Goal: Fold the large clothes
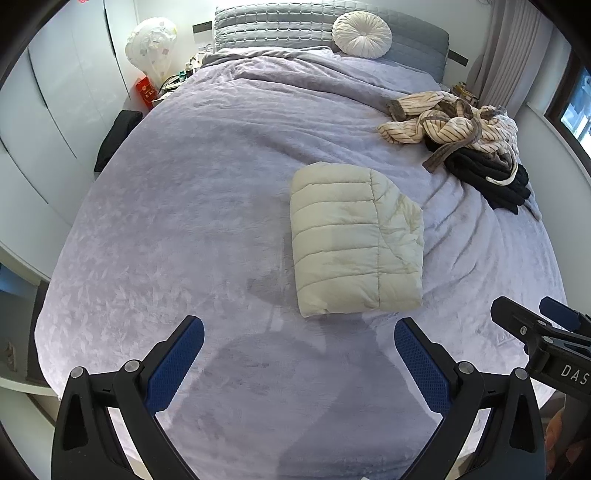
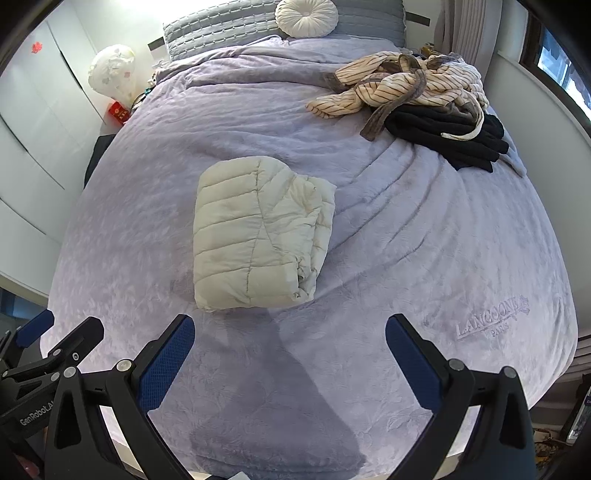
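Observation:
A cream quilted puffer jacket (image 1: 354,240) lies folded into a compact rectangle on the lilac bed cover (image 1: 184,221); it also shows in the right wrist view (image 2: 258,236). My left gripper (image 1: 299,332) is open and empty, held above the bed's near edge, short of the jacket. My right gripper (image 2: 290,330) is open and empty, also short of the jacket, to its right. The right gripper's side shows in the left wrist view (image 1: 543,332). A crumpled striped robe (image 2: 402,85) lies on dark clothes (image 2: 454,140) at the far right of the bed.
A round white cushion (image 1: 362,34) and grey pillows (image 1: 277,26) lie at the bed's head. White wardrobes (image 1: 55,110) stand left of the bed. A cluttered bedside table (image 1: 173,79) stands at the far left. Curtains and a window (image 1: 580,107) are at the right.

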A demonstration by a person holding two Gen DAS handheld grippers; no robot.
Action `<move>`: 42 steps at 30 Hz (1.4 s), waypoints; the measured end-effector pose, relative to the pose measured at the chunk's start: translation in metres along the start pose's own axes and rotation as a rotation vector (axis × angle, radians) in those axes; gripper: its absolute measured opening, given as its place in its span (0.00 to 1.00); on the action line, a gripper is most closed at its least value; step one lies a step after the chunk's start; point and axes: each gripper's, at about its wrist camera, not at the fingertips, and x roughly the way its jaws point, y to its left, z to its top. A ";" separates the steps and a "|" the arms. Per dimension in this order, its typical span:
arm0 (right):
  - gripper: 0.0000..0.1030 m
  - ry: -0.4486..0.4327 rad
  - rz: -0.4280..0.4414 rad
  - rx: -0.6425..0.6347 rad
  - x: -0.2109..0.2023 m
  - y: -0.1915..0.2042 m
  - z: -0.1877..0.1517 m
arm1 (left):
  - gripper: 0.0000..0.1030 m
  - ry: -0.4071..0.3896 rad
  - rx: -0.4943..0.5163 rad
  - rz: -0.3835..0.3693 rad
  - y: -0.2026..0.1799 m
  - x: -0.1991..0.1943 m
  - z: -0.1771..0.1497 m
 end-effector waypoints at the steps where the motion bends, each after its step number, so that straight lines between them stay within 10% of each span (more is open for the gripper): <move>1: 1.00 0.000 0.001 0.001 0.000 0.000 0.000 | 1.00 0.001 0.000 -0.002 0.000 0.000 0.000; 42: 1.00 0.007 0.006 -0.002 0.003 0.000 0.001 | 1.00 0.010 0.005 -0.005 0.000 0.005 -0.003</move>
